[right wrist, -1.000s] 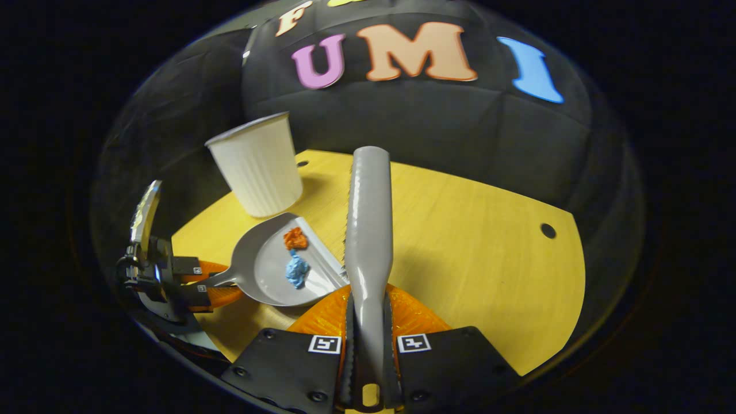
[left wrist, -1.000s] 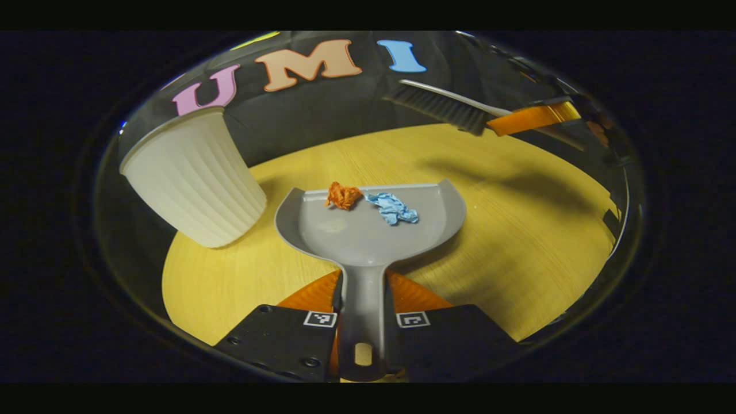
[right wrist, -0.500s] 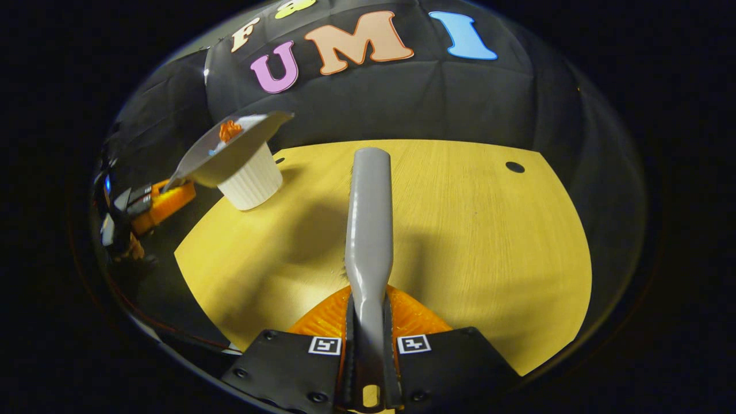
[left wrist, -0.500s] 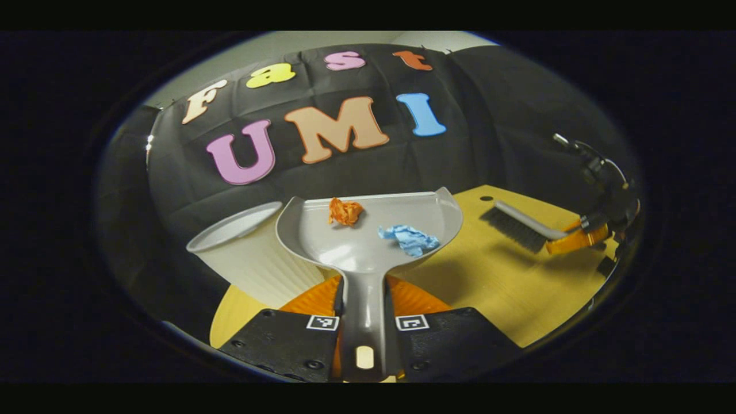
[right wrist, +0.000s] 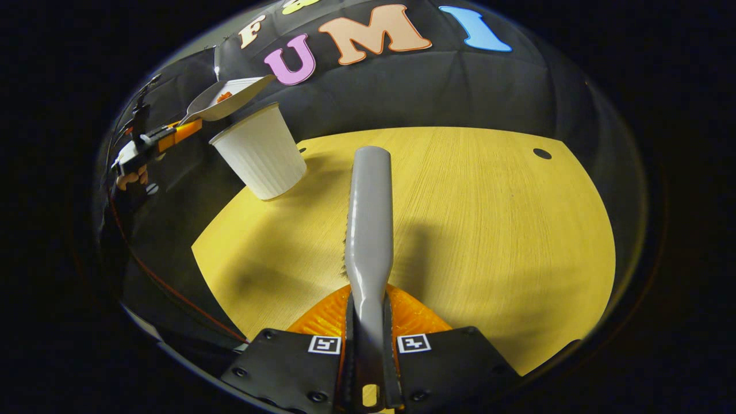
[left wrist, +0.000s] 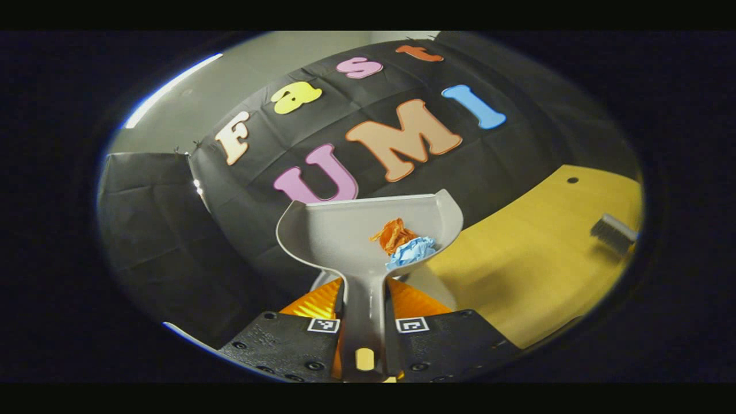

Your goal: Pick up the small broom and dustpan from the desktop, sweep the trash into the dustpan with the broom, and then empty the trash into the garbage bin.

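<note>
Left gripper (left wrist: 363,330) clamps the dustpan (left wrist: 356,241) handle; pan rolled, orange scrap (left wrist: 394,233) and blue scrap (left wrist: 411,251) bunched at its low side, above the white bin (right wrist: 260,152). Right gripper (right wrist: 368,345) grips the broom (right wrist: 369,213) over the desktop (right wrist: 489,230). Judgement: centre low edge over the bin mouth, tip gradually.

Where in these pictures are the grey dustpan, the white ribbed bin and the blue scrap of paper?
grey plastic dustpan (left wrist: 339,236): left gripper view, on its bare pan floor.
white ribbed plastic bin (right wrist: 261,154): right gripper view, on its side wall.
blue crumpled paper scrap (left wrist: 409,252): left gripper view, on its middle, lying in the dustpan.
</note>
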`<state>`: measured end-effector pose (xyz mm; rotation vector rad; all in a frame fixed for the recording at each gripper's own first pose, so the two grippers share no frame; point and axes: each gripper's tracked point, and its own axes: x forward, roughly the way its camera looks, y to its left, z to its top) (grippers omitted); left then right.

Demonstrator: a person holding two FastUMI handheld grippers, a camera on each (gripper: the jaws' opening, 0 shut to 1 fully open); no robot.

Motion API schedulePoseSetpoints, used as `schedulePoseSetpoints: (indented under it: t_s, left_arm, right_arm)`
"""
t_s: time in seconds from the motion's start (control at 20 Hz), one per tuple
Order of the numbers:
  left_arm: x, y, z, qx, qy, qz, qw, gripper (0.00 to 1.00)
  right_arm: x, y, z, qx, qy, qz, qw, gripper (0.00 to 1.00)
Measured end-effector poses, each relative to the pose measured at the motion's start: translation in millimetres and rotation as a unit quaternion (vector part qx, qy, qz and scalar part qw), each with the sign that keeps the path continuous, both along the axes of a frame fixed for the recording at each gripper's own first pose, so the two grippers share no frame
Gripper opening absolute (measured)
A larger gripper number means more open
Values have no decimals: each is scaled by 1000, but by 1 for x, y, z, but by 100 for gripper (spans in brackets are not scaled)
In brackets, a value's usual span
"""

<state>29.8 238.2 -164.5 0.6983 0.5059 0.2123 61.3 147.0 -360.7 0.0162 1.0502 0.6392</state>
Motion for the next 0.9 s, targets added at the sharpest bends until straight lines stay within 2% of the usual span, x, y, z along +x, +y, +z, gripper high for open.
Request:
schedulePoseSetpoints:
  t_s: [0.15,0.3,0.4,0.55,0.8,0.85,0.9]
  left_arm:
    - [6,50,3,96,37,4,995,20]
    - [8,81,1,188,92,-8,978,20]
    - [11,96,1,248,124,-26,960,20]
    - [13,102,-10,305,163,-70,936,21]
    - [20,117,-7,419,225,-111,873,19]
    - [19,120,-5,430,230,-119,865,19]
    - [20,119,-6,429,234,-124,864,20]
  right_arm:
    - [-1,5,-5,-2,7,7,1000,21]
    - [-1,9,-7,-2,9,10,1000,21]
    - [-1,13,-6,0,9,10,1000,21]
    - [-3,17,-7,0,8,14,1000,21]
    - [-9,21,-9,-3,6,17,1000,21]
    - [-11,22,-10,-3,6,17,1000,21]
    - [-12,23,-10,-3,6,17,1000,21]
